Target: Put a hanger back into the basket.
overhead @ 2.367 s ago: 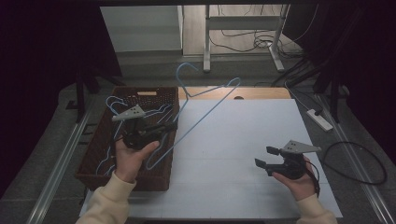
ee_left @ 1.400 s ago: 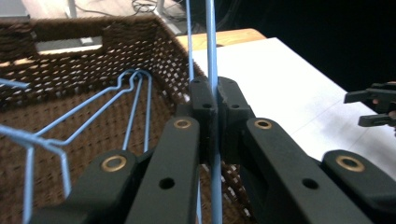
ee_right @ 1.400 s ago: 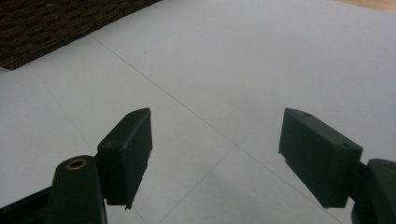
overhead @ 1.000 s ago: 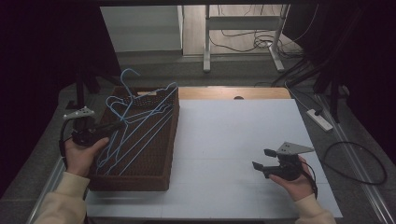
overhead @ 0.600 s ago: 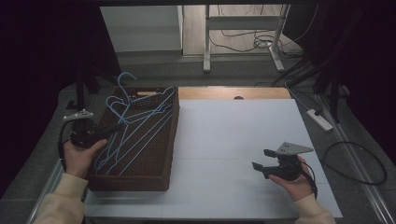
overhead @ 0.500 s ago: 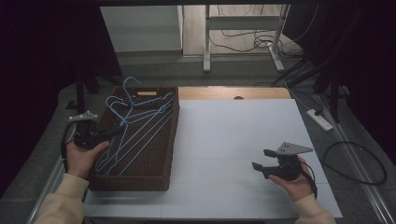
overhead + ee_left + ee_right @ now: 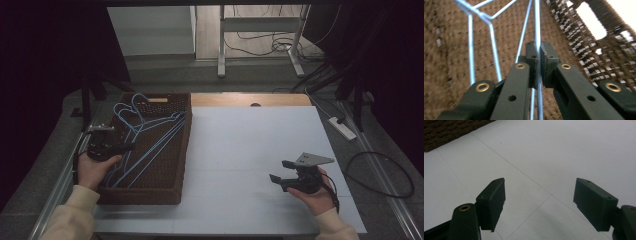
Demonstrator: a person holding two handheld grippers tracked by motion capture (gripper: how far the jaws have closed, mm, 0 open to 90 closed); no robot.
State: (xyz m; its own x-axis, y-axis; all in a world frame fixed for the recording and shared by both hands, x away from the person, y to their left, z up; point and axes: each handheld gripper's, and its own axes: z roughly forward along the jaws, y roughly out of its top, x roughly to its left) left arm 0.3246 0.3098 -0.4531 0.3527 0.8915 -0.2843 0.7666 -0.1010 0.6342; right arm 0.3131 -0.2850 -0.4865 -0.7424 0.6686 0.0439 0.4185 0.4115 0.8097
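A bunch of blue wire hangers lies slanted inside the brown woven basket at the table's left. My left gripper reaches over the basket's left rim, shut on one thin blue hanger wire that runs between its pads. Its jaws have just been opening a little, with the wire still between them. The basket's woven floor lies close below. My right gripper rests low over the white table top at the front right, open, nothing between its fingers.
The white table top spreads to the right of the basket. A wooden strip runs along the far edge. Cables and a power strip lie on the floor to the right, and desk legs stand behind the table.
The left hand has sunk, and the hangers that stood raised over the basket now lie lower inside it. The right hand and its gripper have kept still.
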